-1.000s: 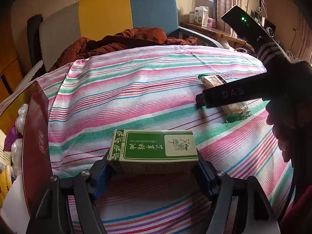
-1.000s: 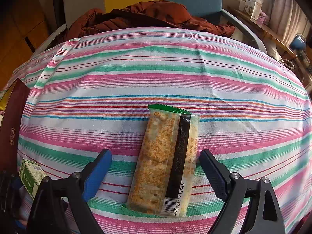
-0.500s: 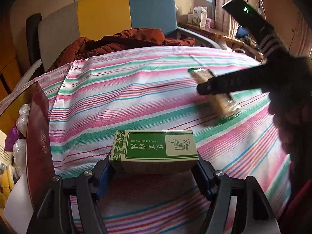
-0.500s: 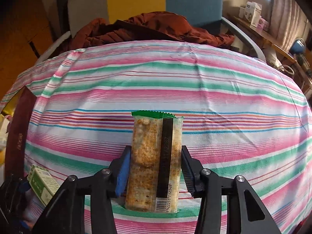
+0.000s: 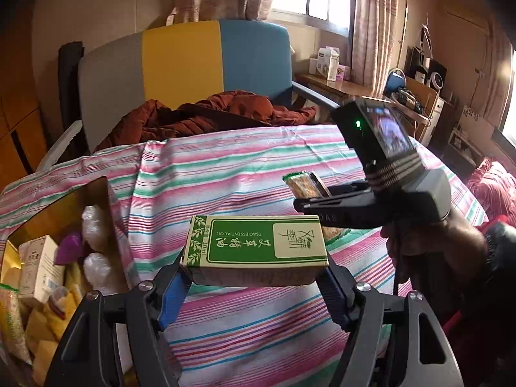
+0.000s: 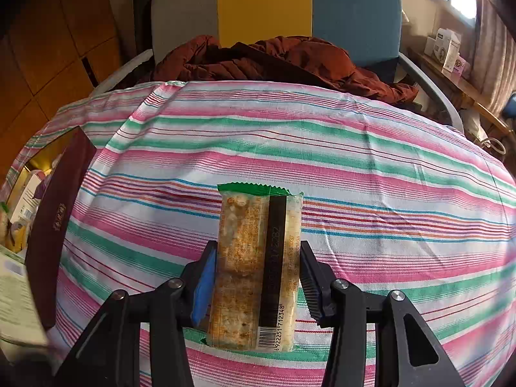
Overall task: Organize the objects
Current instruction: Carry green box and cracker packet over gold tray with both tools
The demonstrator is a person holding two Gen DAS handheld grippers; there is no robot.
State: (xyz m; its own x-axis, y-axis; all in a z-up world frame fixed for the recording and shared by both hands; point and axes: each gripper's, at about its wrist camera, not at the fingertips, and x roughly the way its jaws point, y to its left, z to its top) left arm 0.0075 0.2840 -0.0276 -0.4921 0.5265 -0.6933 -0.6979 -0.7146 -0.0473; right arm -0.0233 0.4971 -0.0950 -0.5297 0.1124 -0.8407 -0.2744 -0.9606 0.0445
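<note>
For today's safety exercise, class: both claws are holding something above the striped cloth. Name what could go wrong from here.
1. The left claw grips the green box only at its ends; a knock could twist it loose.
2. The right claw pinches the cracker pack; the crackers may crack.
3. The bin at the left is already crowded, so added items may not settle.

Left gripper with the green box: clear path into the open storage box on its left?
Probably yes. The left gripper holds the green box clear of the striped cloth, and the storage box beside it is open-topped, though already fairly full.
</note>
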